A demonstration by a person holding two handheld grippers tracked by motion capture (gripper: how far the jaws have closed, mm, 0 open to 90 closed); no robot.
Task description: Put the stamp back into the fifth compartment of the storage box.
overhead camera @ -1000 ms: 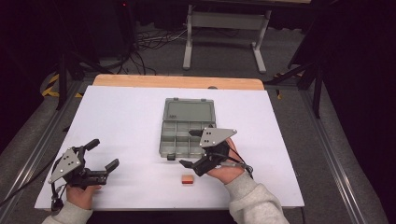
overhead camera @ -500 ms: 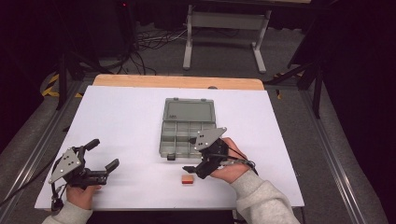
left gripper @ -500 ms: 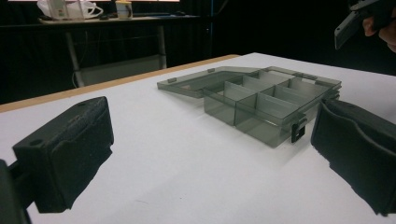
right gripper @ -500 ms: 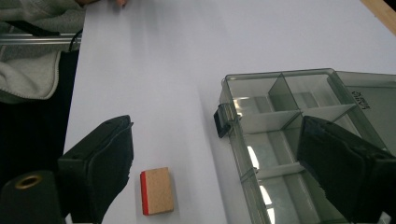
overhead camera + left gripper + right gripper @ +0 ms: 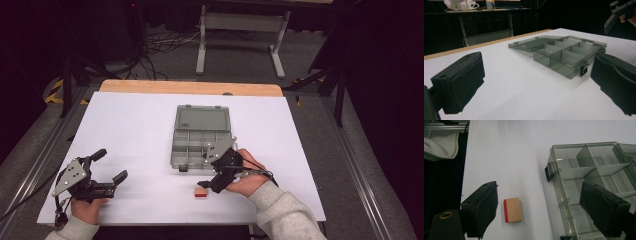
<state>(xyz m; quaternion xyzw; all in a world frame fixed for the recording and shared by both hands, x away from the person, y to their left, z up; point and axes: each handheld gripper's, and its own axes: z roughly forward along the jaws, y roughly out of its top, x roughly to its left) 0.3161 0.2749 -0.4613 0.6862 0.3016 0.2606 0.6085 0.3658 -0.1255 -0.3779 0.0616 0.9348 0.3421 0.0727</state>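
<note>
Wooden block (image 5: 512, 210) with a red edge lies flat on the white table (image 5: 140, 130), between the parted jaws of the right gripper (image 5: 539, 207), which have just been narrowing without touching it. Just beyond stands the open grey compartment box (image 5: 202, 142). Well apart, the left gripper (image 5: 107, 167) hangs released.

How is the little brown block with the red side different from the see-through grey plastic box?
The little brown wooden block with a red edge is solid; the clear grey plastic box is hollow, with compartments. The block is far smaller than the box. The block has no lid; the box lies with its lid open. Both rest on the white table.
</note>
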